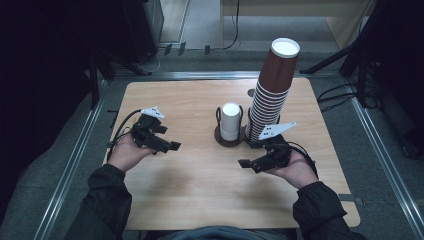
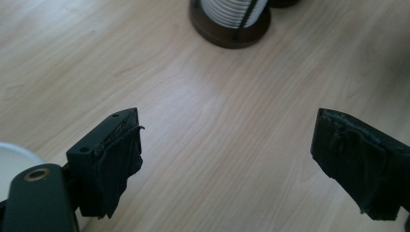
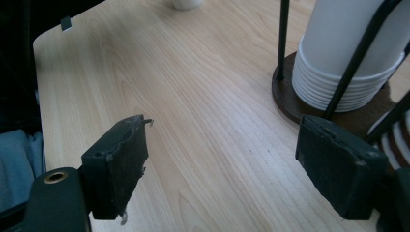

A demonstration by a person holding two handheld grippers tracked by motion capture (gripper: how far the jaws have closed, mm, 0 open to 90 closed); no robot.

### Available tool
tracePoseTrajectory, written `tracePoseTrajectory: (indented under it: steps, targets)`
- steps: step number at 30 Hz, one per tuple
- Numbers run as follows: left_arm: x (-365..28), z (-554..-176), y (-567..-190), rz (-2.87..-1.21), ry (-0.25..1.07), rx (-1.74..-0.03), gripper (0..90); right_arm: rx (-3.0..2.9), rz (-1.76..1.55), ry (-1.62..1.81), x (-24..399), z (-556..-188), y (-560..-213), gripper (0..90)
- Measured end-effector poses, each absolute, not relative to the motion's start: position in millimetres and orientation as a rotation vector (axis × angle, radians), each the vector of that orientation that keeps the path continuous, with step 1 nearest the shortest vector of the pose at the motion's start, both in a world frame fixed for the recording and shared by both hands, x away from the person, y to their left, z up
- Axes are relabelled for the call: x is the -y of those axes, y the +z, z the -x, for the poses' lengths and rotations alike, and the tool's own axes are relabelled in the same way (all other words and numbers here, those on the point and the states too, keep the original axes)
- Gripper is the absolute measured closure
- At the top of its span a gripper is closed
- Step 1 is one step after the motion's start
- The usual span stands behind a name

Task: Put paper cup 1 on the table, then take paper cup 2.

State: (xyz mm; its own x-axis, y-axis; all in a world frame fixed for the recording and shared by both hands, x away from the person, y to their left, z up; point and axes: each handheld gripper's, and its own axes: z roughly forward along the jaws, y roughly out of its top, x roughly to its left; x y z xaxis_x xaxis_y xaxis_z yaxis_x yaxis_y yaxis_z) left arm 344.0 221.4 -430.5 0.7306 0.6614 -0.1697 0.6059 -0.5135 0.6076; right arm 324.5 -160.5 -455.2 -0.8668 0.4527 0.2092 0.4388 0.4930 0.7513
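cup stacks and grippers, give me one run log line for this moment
left gripper: open, empty | right gripper: open, empty | white cup stack: in holder | brown cup stack: upright beside it, untouched

We see the table evenly lit from above; surroundings fall into near black. Soft shadows lie under both hands on the wood. Mild glare whitens the top of the tall cup stack. In both gripper views the near jaws look soft, the wood grain sharper, and edges bend slightly.
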Motion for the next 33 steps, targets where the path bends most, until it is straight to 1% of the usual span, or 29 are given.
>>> tracePoseTrajectory:
  steps: [3,10,15,19,33]
  targets:
    - [-215.0,-342.6,-432.8,-2.29,0.105,-0.936,10.3,-2.696,-0.815,1.348,165.1,-323.4,-452.5,20.0]
    - [-204.0,-339.3,-436.0,-2.278,0.068,-0.899,10.3,-2.678,-0.851,1.34,175.5,-321.5,-445.1,21.3]
    - [-198.2,-333.1,-439.2,-2.288,0.087,-0.89,10.3,-2.676,-0.856,1.335,186.2,-322.3,-438.8,21.2]
    - [-193.7,-329.8,-443.1,-2.307,0.105,-0.878,10.3,-2.677,-0.85,1.295,193.1,-322.0,-429.0,21.2]
    - [-183.7,-329.7,-448.7,-2.325,0.079,-0.855,10.4,-2.626,-0.884,1.296,226.6,-324.3,-396.1,20.7]
